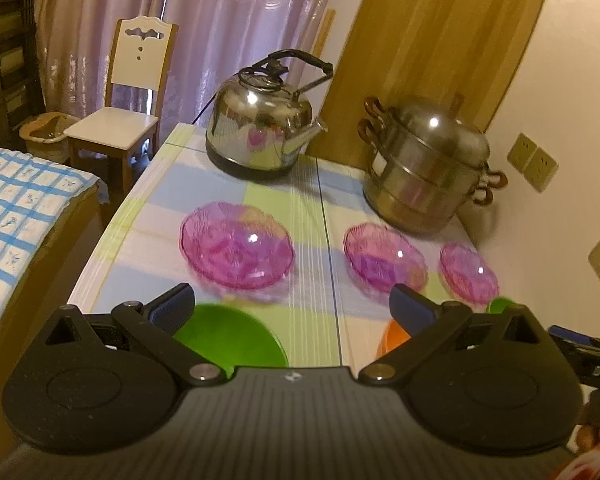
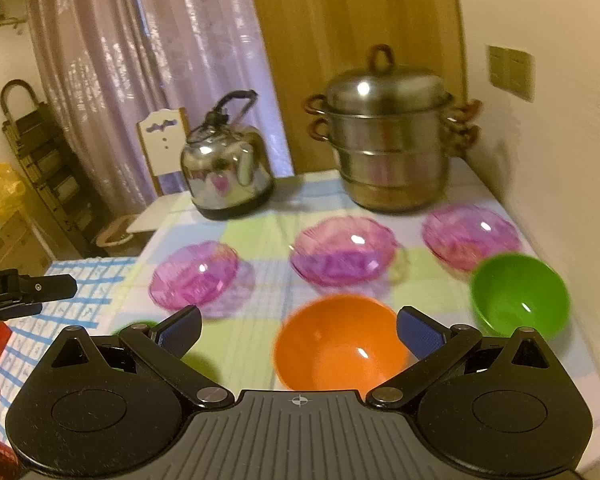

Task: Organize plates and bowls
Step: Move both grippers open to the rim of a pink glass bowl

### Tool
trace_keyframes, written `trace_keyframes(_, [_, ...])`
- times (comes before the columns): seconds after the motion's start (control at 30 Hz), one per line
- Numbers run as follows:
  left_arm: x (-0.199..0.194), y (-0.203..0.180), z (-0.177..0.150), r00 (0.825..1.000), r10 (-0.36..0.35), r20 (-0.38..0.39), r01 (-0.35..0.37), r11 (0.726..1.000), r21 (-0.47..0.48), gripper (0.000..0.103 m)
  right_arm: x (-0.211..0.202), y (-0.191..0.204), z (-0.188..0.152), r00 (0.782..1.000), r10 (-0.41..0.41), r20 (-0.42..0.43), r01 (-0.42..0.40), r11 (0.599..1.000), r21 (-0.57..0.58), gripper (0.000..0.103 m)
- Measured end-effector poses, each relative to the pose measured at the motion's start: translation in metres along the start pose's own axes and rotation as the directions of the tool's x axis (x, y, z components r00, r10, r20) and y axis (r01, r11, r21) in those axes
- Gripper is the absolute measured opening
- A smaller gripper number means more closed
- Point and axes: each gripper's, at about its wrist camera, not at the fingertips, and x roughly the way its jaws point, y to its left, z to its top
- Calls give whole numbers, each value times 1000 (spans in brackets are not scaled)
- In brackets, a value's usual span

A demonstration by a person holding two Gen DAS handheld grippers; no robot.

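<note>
Checked worktop [image 2: 260,240] carries a steel kettle [image 2: 226,172], a steamer pot [image 2: 392,148], three pink glass dishes [image 2: 342,254]; your right tool [image 2: 300,334] and left tool [image 1: 292,304] are released, empty.

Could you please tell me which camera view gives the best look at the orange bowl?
The right wrist view: the orange bowl sits almost whole between the open fingers, interior visible. In the left wrist view only a sliver of the orange bowl shows behind the left gripper's right finger.

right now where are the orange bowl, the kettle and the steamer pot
orange bowl [image 2: 336,348], right wrist view, on its inner wall
kettle [image 1: 260,128], left wrist view, on its shiny body
steamer pot [image 2: 392,152], right wrist view, on its upper tier wall
</note>
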Motion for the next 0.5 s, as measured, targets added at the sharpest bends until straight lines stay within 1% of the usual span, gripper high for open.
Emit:
trace_keyframes(0.03, [4,6,4,1000,1,-4,-1,1000,-7,103,8,4,4,1000,5,0,-5,1000,-7,103])
trace_keyframes(0.13, [22,22,16,999,33,-22,-33,999,-14,103,38,14,15,999,35,-16,-35,999,-15,103])
trace_keyframes(0.23, [43,39,25,998,42,-45,-43,999,-29,103,73,26,25,997,62,-42,-63,998,-20,103])
trace_keyframes(0.33, [65,56,32,997,53,-60,-55,998,-40,103,109,35,30,996,71,-56,-72,997,-21,102])
trace_keyframes(0.5, [106,78,44,993,88,-75,-89,996,-13,103,166,44,35,991,98,-87,-97,995,19,102])
